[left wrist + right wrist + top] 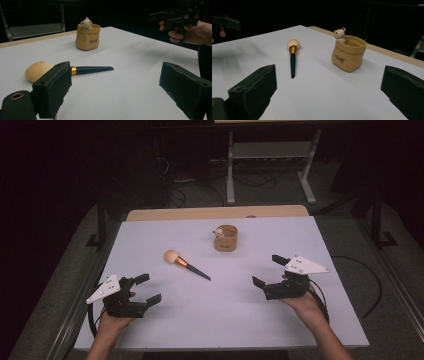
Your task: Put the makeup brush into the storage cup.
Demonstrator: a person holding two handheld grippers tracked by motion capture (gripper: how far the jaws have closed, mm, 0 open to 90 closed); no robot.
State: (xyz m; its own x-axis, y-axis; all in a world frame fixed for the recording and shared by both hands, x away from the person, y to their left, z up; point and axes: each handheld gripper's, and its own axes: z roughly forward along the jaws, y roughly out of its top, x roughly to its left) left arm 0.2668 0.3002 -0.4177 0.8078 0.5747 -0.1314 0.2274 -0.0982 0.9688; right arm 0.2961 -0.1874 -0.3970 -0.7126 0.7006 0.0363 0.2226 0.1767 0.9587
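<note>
Left gripper (148, 289) and right gripper (268, 270) — both showing matte black bodies with blocky, rectangular jaws. Each is wearing a grey three-cornered plate dotted with small dark screws. Black cables are trailing from both — looping by the wrists. Forearms are showing bare, no sleeves.

One makeup brush (185, 263) lies on the white table (150, 240), left of centre. One tan sack-shaped pot (225, 238) stands farther back, near the middle, with one small bear figure (218, 232) on its rim. Two grippers are at the near edge: the left gripper (148, 288) and the right gripper (268, 270), each with two jaws spread apart.
</note>
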